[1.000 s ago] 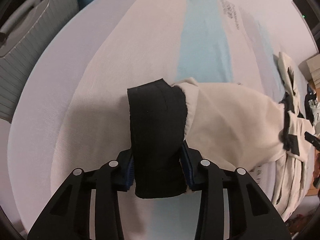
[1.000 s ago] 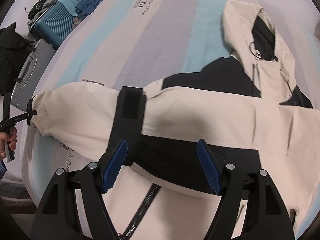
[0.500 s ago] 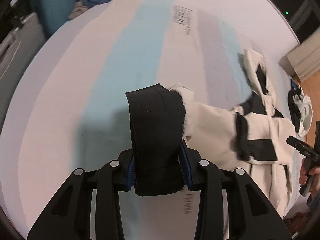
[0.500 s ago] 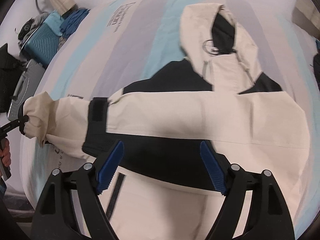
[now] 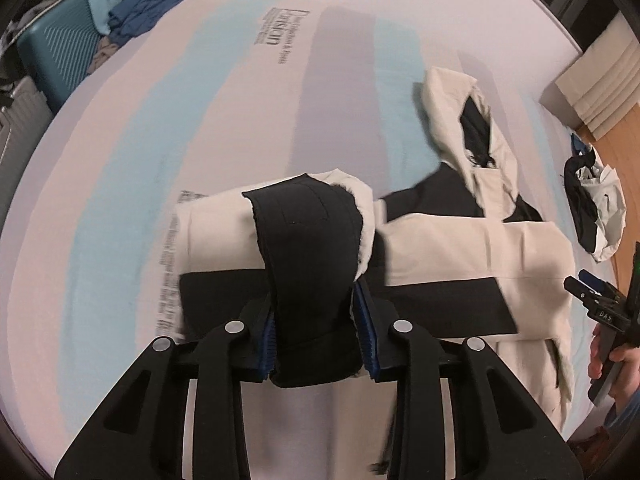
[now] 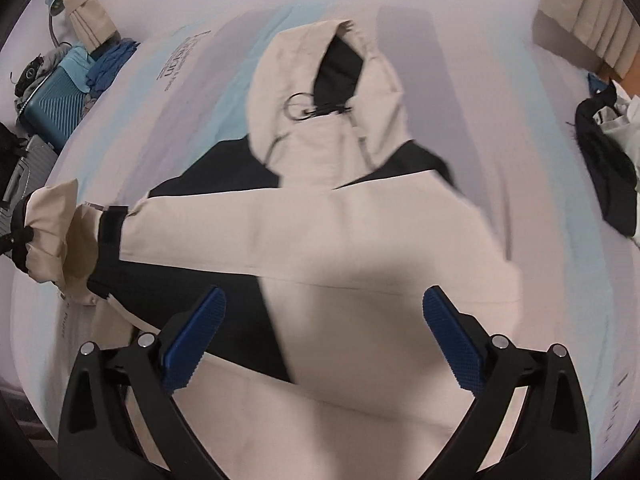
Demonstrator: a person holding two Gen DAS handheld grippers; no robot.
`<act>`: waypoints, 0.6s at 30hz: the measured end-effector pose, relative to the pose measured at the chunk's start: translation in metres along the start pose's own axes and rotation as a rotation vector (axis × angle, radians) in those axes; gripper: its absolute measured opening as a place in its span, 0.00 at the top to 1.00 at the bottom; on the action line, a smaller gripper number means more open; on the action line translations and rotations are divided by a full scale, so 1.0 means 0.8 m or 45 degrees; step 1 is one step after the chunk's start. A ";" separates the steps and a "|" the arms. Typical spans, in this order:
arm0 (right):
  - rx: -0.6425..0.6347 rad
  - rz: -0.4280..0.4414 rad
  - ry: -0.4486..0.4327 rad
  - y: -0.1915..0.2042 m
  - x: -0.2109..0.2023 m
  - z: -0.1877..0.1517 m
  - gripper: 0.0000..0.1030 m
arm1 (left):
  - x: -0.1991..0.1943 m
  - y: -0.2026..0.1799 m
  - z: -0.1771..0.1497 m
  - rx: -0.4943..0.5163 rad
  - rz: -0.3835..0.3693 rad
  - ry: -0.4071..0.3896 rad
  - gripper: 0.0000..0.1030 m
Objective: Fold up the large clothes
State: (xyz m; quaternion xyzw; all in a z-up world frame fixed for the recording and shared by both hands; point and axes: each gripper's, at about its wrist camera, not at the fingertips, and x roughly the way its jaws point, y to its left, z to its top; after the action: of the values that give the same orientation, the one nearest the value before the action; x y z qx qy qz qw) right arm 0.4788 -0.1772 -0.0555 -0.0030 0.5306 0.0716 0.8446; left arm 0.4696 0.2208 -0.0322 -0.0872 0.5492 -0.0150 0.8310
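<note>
A cream and black hooded jacket (image 6: 360,240) lies on the striped mattress (image 5: 200,120), hood (image 6: 320,92) pointing away. My left gripper (image 5: 316,336) is shut on the black cuff (image 5: 308,248) of one sleeve and holds it over the jacket's body (image 5: 460,248). In the right wrist view that cuff and the left gripper show at the far left (image 6: 24,236), with the sleeve (image 6: 200,232) stretched across the chest. My right gripper (image 6: 320,336) is open and empty, just above the jacket's lower body.
A teal suitcase (image 5: 56,48) and blue clothes (image 5: 140,8) sit beyond the mattress's far left corner. A black and white garment (image 6: 612,168) lies at the right edge. A grey case (image 6: 20,176) stands to the left.
My left gripper has carried the sleeve cuff rightward over the jacket's body. My right gripper, still open, has moved rightward over the jacket.
</note>
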 end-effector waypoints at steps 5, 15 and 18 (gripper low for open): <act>-0.002 0.004 -0.004 -0.053 -0.012 0.001 0.08 | 0.014 -0.070 -0.004 0.040 0.007 0.017 0.94; -0.056 0.053 0.020 -0.102 -0.020 -0.018 0.08 | 0.061 -0.120 -0.023 0.036 0.120 0.043 0.96; -0.055 0.058 0.021 -0.108 -0.018 -0.022 0.08 | 0.053 -0.142 -0.024 0.062 0.108 0.021 0.97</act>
State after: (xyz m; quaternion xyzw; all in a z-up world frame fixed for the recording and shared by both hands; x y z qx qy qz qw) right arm 0.4676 -0.2659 -0.0568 -0.0098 0.5359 0.1023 0.8380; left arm 0.4766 0.1017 -0.0599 -0.0435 0.5587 0.0063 0.8282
